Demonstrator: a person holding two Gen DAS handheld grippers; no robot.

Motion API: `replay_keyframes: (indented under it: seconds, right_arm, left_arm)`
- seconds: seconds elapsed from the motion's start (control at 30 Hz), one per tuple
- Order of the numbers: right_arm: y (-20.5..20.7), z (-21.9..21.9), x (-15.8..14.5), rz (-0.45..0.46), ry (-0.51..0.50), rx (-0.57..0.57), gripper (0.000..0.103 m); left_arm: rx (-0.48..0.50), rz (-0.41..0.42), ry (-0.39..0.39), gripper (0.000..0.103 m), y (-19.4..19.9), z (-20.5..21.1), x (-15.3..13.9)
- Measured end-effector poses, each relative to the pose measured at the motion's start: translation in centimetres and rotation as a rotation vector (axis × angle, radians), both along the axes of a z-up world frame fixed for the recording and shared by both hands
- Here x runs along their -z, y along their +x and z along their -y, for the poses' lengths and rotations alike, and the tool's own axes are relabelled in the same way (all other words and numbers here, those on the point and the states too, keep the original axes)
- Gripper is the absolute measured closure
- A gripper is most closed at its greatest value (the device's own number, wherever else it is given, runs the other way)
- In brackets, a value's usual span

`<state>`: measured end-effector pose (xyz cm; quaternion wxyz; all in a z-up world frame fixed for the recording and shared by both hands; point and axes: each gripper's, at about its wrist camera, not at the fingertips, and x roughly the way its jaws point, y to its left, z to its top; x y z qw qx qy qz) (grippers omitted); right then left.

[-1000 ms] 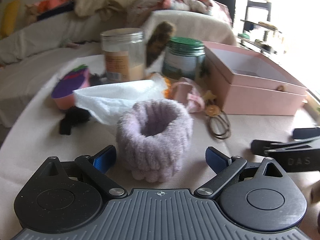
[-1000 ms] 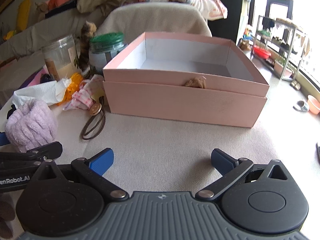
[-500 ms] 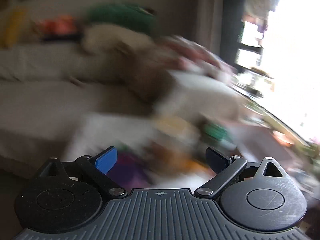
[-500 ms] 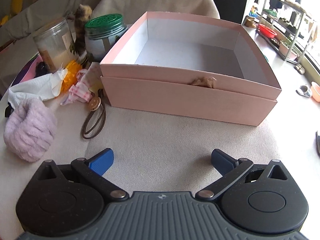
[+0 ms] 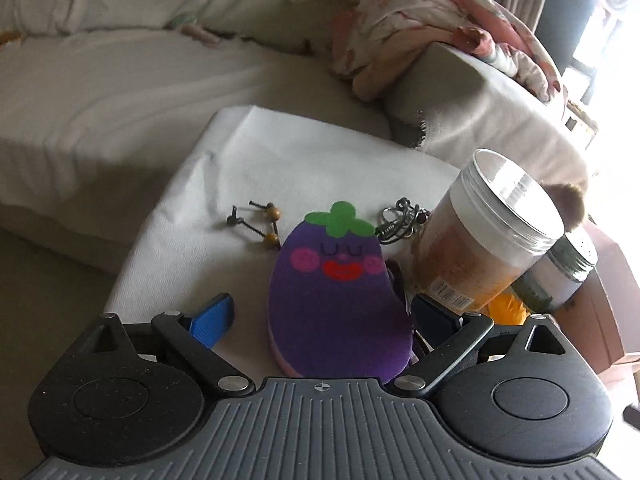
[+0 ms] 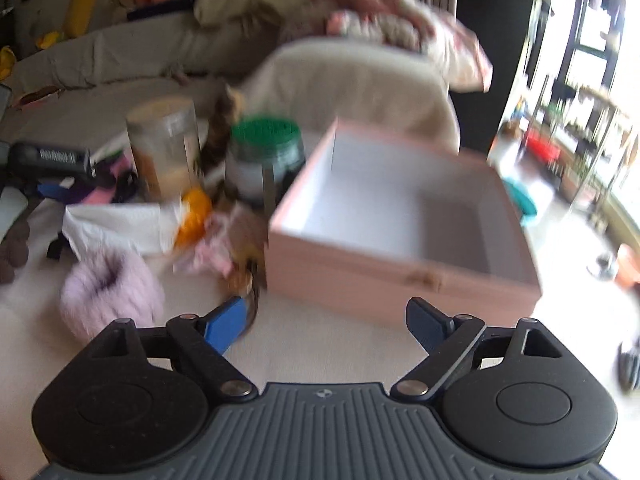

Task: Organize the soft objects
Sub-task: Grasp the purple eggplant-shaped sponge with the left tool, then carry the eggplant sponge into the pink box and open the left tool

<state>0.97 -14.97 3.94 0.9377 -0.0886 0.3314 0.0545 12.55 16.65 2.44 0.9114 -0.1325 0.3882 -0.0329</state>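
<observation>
Presently the left gripper has its jaws spread wide either side of a purple eggplant plush lying flat on the white-covered table. The blue left pad stands clear of the toy; the dark right pad sits just beside its edge, contact uncertain. Nothing is gripped.

The right gripper has its jaws narrowing from wide, with nothing between them, only bare tablecloth. Ahead of it sits the open pink box, apparently empty, the likely destination. A lilac fuzzy band rests to the left of that gripper, beside a crumpled white tissue.

Recommendation for the pickup: centre the plush between the pads before closing, since it currently sits off toward the right pad. Close across the body's width, low enough to catch the full thickness, and squeeze gently; the stuffing should give. Hazards: a clear plastic jar stands just beside the toy on the right, and a metal key ring and beaded cord lie near its top. Lift straight up to avoid tipping the jar or dragging the ring.
</observation>
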Motion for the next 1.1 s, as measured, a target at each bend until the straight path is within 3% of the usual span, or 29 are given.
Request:
replay_keyframes:
  seconds: [0.07, 0.13, 0.23, 0.33, 0.4, 0.43, 0.47, 0.5, 0.53, 0.6, 0.73, 0.9, 1.1]
  right_arm:
    - [0.1, -0.4, -0.4, 0.014, 0.004, -0.031, 0.015]
    - [0.5, -1.0, -1.0, 0.015, 0.028, -0.061, 0.015]
    - [1.3, -2.7, -2.1, 0.023, 0.058, -0.106, 0.015]
    - [2.1, -5.5, -3.6, 0.026, 0.094, -0.185, 0.018]
    - [3.2, -7.6, -4.2, -0.007, 0.107, -0.247, 0.025]
    - [4.1, -9.0, -4.3, -0.04, 0.118, -0.29, 0.033]
    - [4.8, -10.2, -4.2, -0.07, 0.127, -0.326, 0.048]
    - [5.5, -11.4, -4.1, -0.101, 0.128, -0.358, 0.055]
    - [6.3, -13.0, -3.8, -0.131, 0.118, -0.39, 0.06]
    - [7.5, -15.7, -3.1, -0.138, 0.081, -0.413, 0.06]
    - [10.2, -19.4, -1.3, -0.197, 0.044, -0.365, 0.063]
    - [12.9, -20.7, 1.0, -0.309, 0.078, -0.274, 0.072]
    - [14.2, -22.0, 3.2, -0.317, 0.003, -0.227, 0.077]
  left_arm:
    - [0.022, 0.033, 0.027, 0.006, -0.4, -0.1, -0.2]
    - [0.047, 0.065, 0.062, 0.026, -0.7, 0.3, -0.4]
    - [0.075, 0.083, 0.056, 0.027, -1.0, 0.1, -0.6]
    - [0.066, 0.153, -0.014, 0.027, -2.1, -1.9, -1.9]
    - [0.018, 0.201, -0.038, 0.027, -3.2, -3.8, -3.4]
    - [-0.001, 0.219, -0.051, 0.027, -3.8, -4.7, -4.0]
    - [-0.01, 0.235, -0.065, 0.027, -4.4, -5.5, -4.7]
    - [-0.011, 0.246, -0.076, 0.027, -4.9, -6.1, -5.2]
    - [-0.011, 0.256, -0.084, 0.027, -5.4, -6.6, -5.6]
    - [-0.016, 0.267, -0.087, 0.027, -6.2, -7.4, -6.2]
    - [-0.032, 0.262, -0.12, 0.027, -6.9, -8.9, -6.0]
    - [-0.043, 0.23, -0.148, 0.027, -6.9, -10.8, -4.9]
    - [-0.059, 0.205, -0.182, 0.027, -6.6, -12.0, -3.8]
